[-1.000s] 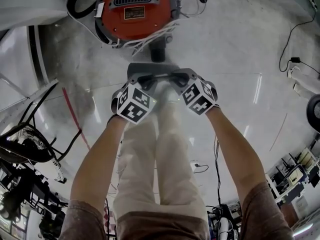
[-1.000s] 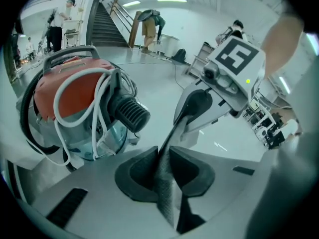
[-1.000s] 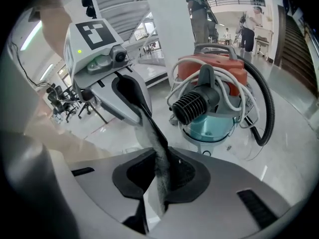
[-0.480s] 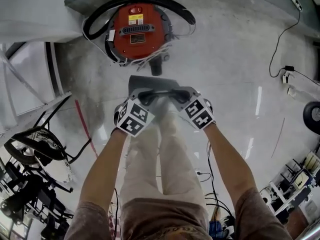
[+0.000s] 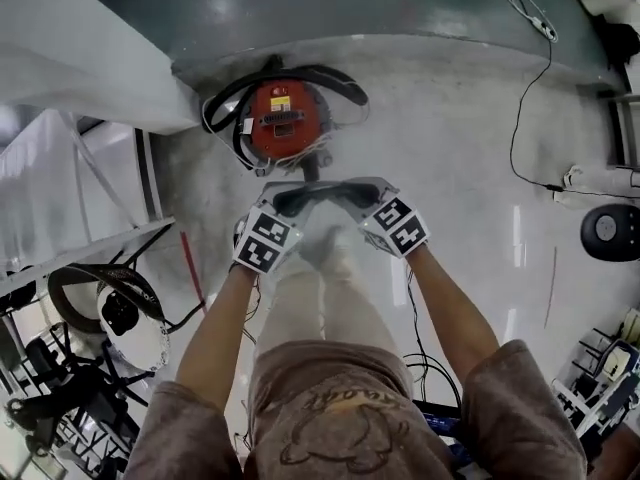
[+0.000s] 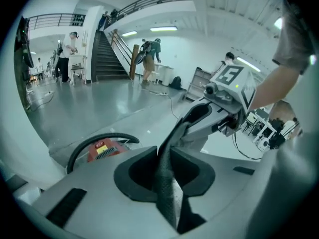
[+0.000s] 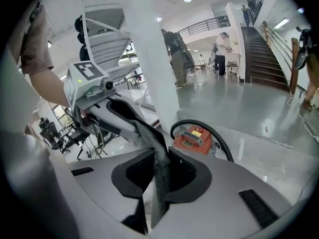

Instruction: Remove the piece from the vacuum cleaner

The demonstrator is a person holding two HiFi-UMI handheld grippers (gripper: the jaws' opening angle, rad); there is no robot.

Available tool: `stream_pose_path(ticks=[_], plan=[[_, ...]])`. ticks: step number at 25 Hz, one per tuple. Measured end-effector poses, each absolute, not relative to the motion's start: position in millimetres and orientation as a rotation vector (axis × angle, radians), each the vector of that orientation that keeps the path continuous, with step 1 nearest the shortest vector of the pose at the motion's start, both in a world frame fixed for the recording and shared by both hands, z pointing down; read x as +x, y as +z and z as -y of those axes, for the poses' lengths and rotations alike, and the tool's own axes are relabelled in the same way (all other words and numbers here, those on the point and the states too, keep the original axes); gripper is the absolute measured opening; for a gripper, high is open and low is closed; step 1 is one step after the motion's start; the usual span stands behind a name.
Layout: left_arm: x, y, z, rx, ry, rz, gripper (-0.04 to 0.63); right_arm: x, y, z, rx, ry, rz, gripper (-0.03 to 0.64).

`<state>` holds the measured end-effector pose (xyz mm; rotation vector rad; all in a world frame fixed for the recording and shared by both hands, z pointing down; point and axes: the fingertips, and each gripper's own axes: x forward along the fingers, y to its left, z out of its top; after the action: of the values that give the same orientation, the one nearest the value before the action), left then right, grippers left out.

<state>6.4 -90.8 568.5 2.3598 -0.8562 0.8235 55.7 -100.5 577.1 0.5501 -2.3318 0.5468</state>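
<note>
Now the left claw (image 6: pixel 164 156) and right claw (image 7: pixel 160 158) each clenched an end of the dark grey textured strip (image 5: pixel 320 196), held clear of the red round vacuum cleaner (image 5: pixel 283 120); uneven pulling might slip it loose.

Big workshop hall: staircase (image 6: pixel 107 59), polished floor (image 5: pixel 450 148)

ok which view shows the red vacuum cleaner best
The head view: the whole red vacuum cleaner and its looped black hose show from above. Both gripper views show only its upper part, cut off below by their own jaws.
</note>
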Motion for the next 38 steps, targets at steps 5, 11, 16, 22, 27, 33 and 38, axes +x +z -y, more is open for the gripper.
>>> stream_pose_path(ticks=[5,11,16,22,27,33,38], plan=[[-0.3,484.6,105.2,2.463,0.732,0.892,0.069,52.3,488.3,117.8,0.637,0.577,2.458,0.061],[-5.9,395.2,104.0,2.577,0.697,0.883,0.069,46.6,402.3,118.8,0.660,0.529,2.569,0.063],[-13.3,346.5,105.6,2.621,0.626,0.847,0.066,39.4,352.8,122.0,0.690,0.512,2.634,0.066],[-21.4,319.0,103.0,2.594,0.452,0.892,0.067,32.7,321.0,122.4,0.782,0.499,2.702,0.069],[-24.1,316.5,102.1,2.591,0.358,0.896,0.069,31.7,314.5,120.2,0.823,0.438,2.733,0.072],[-24.6,327.8,104.5,2.616,0.340,0.895,0.069,32.6,326.2,121.0,0.854,0.456,2.767,0.074],[-28.1,345.3,105.1,2.600,0.346,0.887,0.069,29.2,344.7,121.6,0.843,0.480,2.762,0.074]])
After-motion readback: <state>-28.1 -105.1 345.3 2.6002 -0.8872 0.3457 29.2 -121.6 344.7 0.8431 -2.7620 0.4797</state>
